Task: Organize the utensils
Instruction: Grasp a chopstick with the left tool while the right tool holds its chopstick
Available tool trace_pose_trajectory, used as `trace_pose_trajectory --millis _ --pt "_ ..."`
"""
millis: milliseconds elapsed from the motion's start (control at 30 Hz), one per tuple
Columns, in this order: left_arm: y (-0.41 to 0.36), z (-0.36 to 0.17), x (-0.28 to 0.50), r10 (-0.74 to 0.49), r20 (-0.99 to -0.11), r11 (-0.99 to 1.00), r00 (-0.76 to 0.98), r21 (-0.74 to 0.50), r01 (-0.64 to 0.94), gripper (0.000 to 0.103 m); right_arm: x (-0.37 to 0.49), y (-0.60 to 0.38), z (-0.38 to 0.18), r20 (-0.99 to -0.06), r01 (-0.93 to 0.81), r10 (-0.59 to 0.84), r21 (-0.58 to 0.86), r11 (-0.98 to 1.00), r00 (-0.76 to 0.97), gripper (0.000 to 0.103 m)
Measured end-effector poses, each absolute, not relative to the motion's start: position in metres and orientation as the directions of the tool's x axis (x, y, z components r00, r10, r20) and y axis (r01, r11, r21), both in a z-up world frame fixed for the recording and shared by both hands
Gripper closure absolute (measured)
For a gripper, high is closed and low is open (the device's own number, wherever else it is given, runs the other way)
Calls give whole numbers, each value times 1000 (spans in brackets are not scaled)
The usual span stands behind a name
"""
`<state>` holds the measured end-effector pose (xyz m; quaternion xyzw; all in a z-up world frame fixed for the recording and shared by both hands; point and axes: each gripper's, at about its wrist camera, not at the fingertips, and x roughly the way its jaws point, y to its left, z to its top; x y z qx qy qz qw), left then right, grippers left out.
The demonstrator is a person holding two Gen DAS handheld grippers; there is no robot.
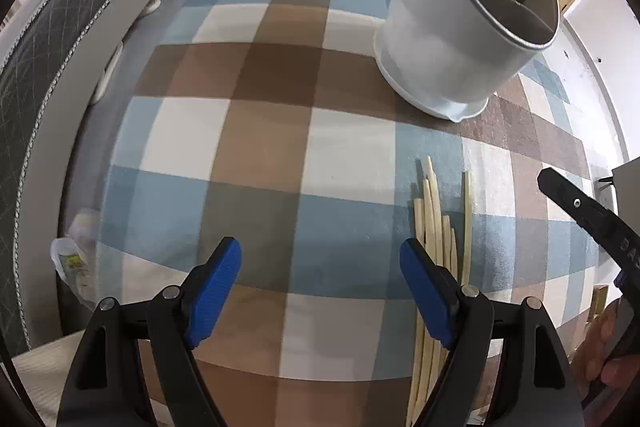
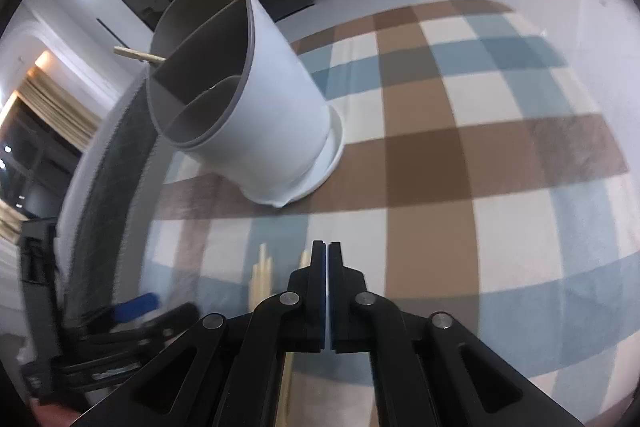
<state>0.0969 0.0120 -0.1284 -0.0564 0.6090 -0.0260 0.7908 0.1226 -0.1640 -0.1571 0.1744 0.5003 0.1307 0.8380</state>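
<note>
Left wrist: tongs point(image 1: 320, 287) over open rug point(image 1: 248, 131).

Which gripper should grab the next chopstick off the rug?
Probably left. The left gripper is open, its right finger beside the chopsticks. The right gripper is shut with nothing between its pads.

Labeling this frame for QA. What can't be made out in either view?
- Chopsticks: near ends hidden by the left gripper, left view; blurred in right view, so no count.
- Holder: compartment bottoms hidden by its walls, both views.
- Right gripper: shut; anything thin between the pads can't be seen.
- Packet: blurred at the rim, left view.
</note>
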Motion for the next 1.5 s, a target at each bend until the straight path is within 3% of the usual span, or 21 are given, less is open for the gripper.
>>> trace_pose_trajectory --millis 100,233,400,600,667,733,833,1033,1200,1300,1500 --pt "25 -135 95 -219 -951 966 218 -243 -88 25 127 -154 -168 -804 -49 424 445 894 417 93" --pt "44 -137 93 -186 -954 966 237 -222 -135 25 129 -131 -175 -823 -80 420 424 902 381 65" --pt "68 -135 93 -188 -950 953 249 -237 -188 25 133 -88 -183 -900 -162 234 185 969 369 63" --pt "92 -140 96 -201 -950 934 238 -259 -245 25 133 -58 -191 -918 -212 93 10 977 387 67" --pt "93 -142 97 -205 -950 926 233 -266 -269 25 134 -53 -192 -919 -220 76 -12 975 388 73" --pt "92 -141 98 -218 -948 919 232 -280 -277 25 134 -49 -193 -916 -234 50 -48 971 397 94" --pt "79 -138 101 -221 -945 931 240 -277 -235 25 135 -58 -192 -915 -210 103 21 978 390 99" --pt "46 -137 102 -213 -949 963 232 -244 -113 25 136 -98 -186 -895 -102 222 197 975 388 99" --pt "7 -138 102 -107 -963 994 247 -107 15 25 129 -143 -168 -833 -13 318 350 937 453 99" --pt "-8 -141 99 -125 -963 992 240 -114 59 25 125 -167 -155 -781 9 375 438 899 500 99" --pt "-11 -156 102 -134 -971 991 197 -131 28 25 112 -176 -129 -719 -60 410 459 887 561 99"
